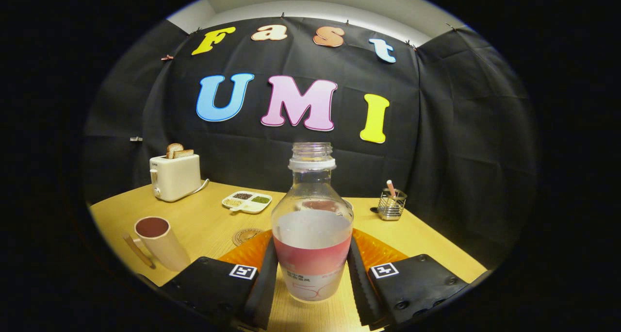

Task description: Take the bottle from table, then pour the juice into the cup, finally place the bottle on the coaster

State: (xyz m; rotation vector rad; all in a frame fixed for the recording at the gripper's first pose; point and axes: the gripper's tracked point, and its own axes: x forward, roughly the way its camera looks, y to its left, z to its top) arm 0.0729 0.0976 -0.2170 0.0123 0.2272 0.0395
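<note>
Tool [312, 278] is clamping both fingers around the upright, uncapped bottle [312, 235]; the cup [160, 242] is waiting to its left.

Item: hand-held two-finger gripper [311, 248], one unit.
- Carriages: two blocky housings, matte black, with rounded corners, one at the root of each finger; left block [206, 283], right block [419, 279].
- Markings: each block bore a square white tag printed with a black coded pattern on its inner top corner; left tag [242, 271], right tag [384, 270].
- Fasteners: round recessed screws [401, 304] sat along the edges of the right block; smaller ones showed on the left block.
- Fingers [264, 286]: two long narrow blades tapering forward; the right one had a finely ridged inner face.
- State: both fingers pressed the sides of the bottle [310, 230].
</note>
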